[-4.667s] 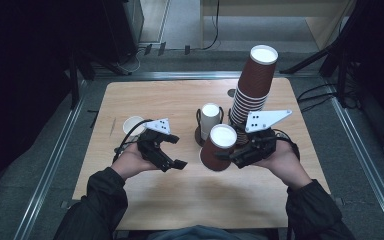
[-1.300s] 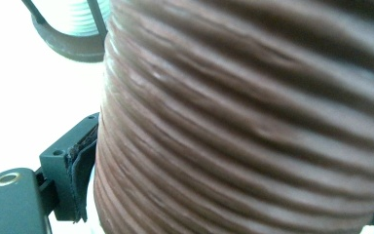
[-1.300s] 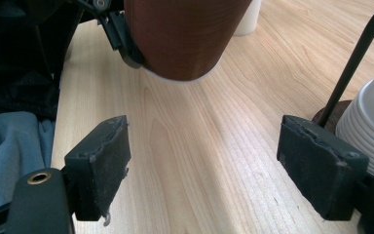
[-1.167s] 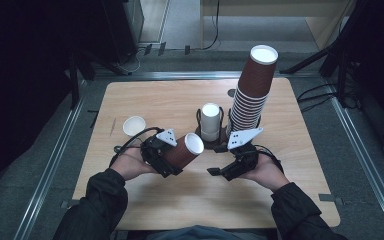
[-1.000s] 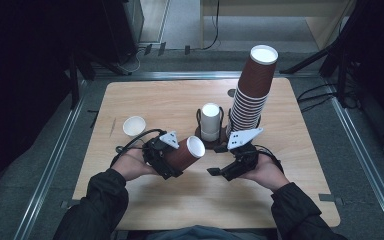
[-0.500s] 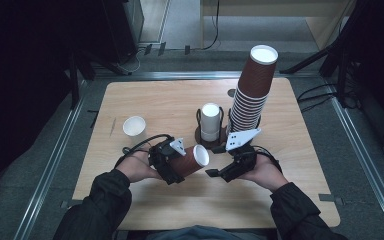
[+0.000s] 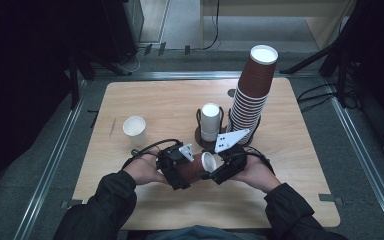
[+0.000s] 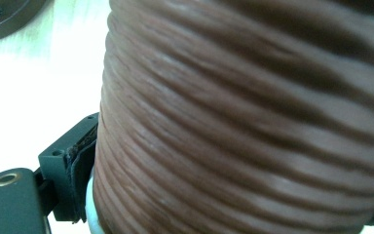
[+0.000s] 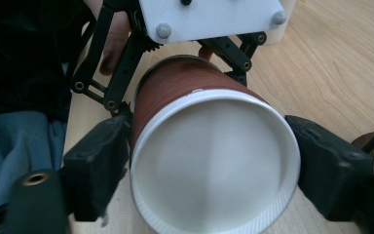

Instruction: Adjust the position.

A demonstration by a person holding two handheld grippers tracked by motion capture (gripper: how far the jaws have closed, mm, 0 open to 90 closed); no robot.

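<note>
Lying on its side between the two hands, the brown ribbed paper cup (image 7: 194, 169) is the item in hand: base toward the person's left, white-rimmed open mouth toward the right, long axis running roughly level across the near part of the tabletop (image 7: 300, 200), just in front of the black cup holder (image 7: 201, 136), which serves as landmark. Left hand-held gripper (image 7: 177, 172): clamped on the cup's ribbed wall, one padded jaw seen pressed against it in the left gripper view. Right hand-held gripper (image 9: 209, 170): jaws standing wide, one on each side of the cup's mouth, close beside the rim; whether the pads already touch it cannot be told, so it reads as released. Judgement: a handover from left to right, turning on the mouth pointing straight at the right hand-held gripper, which need only close across the rim. White cup (image 7: 210, 120): upright in the holder, just beyond the held cup. Tall leaning stack of brown cups (image 7: 250, 100): right of the holder, near the right hand's far side; the nearest hazard. Small white cup (image 7: 134, 130): left of the holder, well apart. Open room: bare wood toward the near edge, below both hands.
</note>
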